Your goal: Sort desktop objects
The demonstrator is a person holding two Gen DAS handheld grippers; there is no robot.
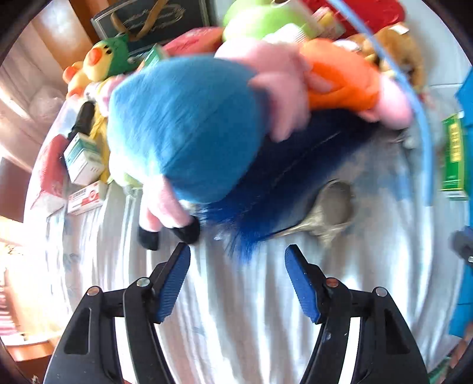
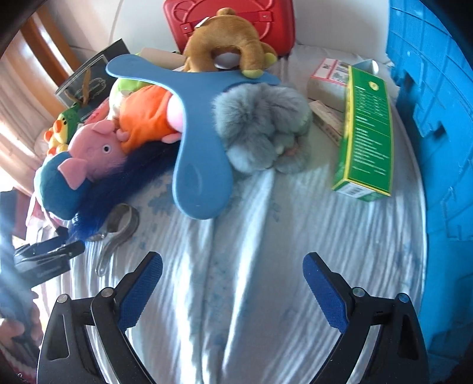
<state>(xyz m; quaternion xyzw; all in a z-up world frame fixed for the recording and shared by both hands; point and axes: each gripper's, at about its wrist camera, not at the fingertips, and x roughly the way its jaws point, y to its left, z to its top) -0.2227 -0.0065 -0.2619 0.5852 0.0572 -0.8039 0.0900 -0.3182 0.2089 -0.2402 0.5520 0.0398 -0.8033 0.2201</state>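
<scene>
A pink pig plush in a blue dress [image 1: 183, 127] lies on the pale striped cloth [image 1: 236, 310], its black feet [image 1: 186, 232] just beyond my left gripper [image 1: 238, 248]. That gripper is open, with only cloth between its pads. A dark blue furry piece [image 1: 283, 177] lies under the pig, beside a metal scoop [image 1: 334, 206]. In the right wrist view my right gripper [image 2: 233, 256] hangs open over bare cloth. Ahead of it lie a blue three-armed boomerang [image 2: 198, 165], a grey fluffy pompom [image 2: 260, 127] and the same pig [image 2: 88, 147].
A blue plastic crate [image 2: 437, 133] walls the right side. A green box [image 2: 366, 130] and small cartons [image 2: 325, 79] lie near it. At the back are a red case [image 2: 230, 20], a brown plush [image 2: 224, 44], an orange plush [image 2: 145, 115] and a yellow duck toy [image 1: 97, 62]. Medicine boxes [image 1: 82, 159] crowd the left edge.
</scene>
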